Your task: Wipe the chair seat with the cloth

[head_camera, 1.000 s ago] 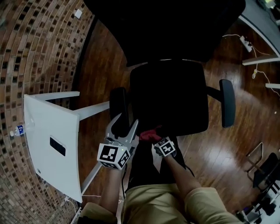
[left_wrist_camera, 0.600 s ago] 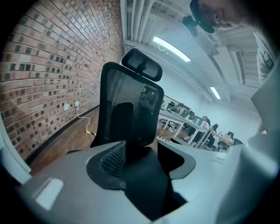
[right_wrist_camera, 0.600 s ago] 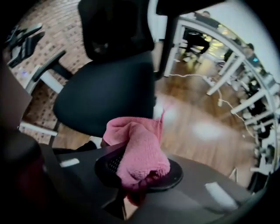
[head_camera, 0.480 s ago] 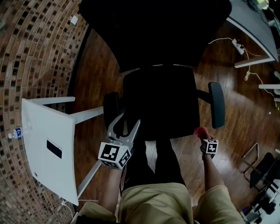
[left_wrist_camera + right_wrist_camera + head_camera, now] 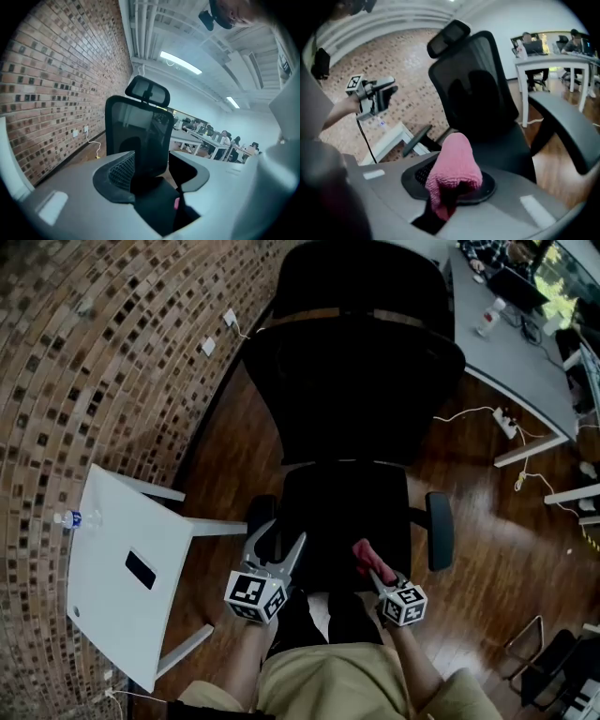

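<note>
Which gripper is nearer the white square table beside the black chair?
Left. The left gripper, open, is over the front left of the black chair seat, beside the white square table. The right gripper, shut on the pink cloth, is at its front right, farther away.

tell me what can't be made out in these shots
Chair seat, head view: too dark to show dirt or whether the pink cloth touches it.
Cloth's lower end, right gripper view: pinched out of sight between the right gripper's jaws.
Chair base, head view: hidden under the seat.
Dark flat item on the white table, head view: too small to name.
</note>
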The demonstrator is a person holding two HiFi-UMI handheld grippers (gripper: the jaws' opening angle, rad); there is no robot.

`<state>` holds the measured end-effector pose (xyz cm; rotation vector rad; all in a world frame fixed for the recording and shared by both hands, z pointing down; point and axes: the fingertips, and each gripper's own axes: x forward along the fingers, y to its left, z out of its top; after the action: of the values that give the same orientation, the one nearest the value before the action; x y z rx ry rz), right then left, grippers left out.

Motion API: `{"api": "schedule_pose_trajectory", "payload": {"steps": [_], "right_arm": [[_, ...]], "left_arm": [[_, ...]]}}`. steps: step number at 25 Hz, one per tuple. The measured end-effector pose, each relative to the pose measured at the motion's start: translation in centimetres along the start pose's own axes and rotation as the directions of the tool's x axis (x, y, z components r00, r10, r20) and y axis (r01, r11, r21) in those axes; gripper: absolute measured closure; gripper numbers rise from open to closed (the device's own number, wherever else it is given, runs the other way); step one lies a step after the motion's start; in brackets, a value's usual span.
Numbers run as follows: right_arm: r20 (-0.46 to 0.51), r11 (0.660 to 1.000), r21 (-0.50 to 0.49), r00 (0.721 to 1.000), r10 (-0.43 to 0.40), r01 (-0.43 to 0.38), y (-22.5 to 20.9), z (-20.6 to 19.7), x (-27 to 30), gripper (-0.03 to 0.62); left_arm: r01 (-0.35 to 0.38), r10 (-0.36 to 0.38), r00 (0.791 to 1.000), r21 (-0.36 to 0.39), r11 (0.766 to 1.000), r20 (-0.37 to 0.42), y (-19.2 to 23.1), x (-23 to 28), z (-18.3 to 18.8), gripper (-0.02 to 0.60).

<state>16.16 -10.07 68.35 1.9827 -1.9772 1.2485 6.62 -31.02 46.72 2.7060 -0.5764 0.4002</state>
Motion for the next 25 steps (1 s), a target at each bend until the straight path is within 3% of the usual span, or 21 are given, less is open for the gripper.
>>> {"api": "schedule_pose_trajectory", "payload": {"steps": [3,8,10,12,14,16,21,25], "right_arm": [[0.186,0.996,-0.047,0.978,0.089,-0.082,6.4,8.9,-1.3,0.526],[0.399,0.964,-0.233,0.891,0.216,-0.129,14.3,21.1,-4.7,0.523],[0.454,0.946,-0.309,0.859,0.237,-0.098,17.5,25.3,-7.2,0.523],[0.493,0.899,-0.438,0.843,0.215,0.027,21.1,27.5,-9.9,0.523],[0.545,0.832,-0.527,0.820,0.176,0.171,24.9,27.5,-12.2,0.523],[0.599,0.850,-0.476,0.791,0.128,0.223,27.3,26.2,-14.0,0.523],[0.653,0.911,-0.276,0.755,-0.057,0.307,29.3,19.9,-17.9,0.523],[0.681,0.897,-0.228,0.721,-0.131,0.379,33.5,16.4,-20.9,0.523]], "left_arm": [[-0.034,0.032,0.997,0.020,0.999,0.070,-0.6,-3.0,2.8,0.364],[-0.087,0.070,0.975,0.071,0.994,0.210,-2.1,-8.8,8.3,0.367],[-0.095,0.065,0.964,0.104,0.990,0.257,-3.1,-11.1,11.1,0.367],[-0.093,0.053,0.953,0.121,0.988,0.298,-3.6,-13.6,12.9,0.367],[-0.086,0.035,0.941,0.138,0.987,0.335,-3.5,-16.4,13.4,0.367],[-0.072,0.007,0.933,0.166,0.983,0.361,-3.5,-19.4,13.1,0.367],[0.007,-0.089,0.920,0.211,0.978,0.382,-4.8,-26.5,11.2,0.367],[0.064,-0.137,0.933,0.222,0.973,0.333,-5.0,-30.6,9.4,0.364]]}}
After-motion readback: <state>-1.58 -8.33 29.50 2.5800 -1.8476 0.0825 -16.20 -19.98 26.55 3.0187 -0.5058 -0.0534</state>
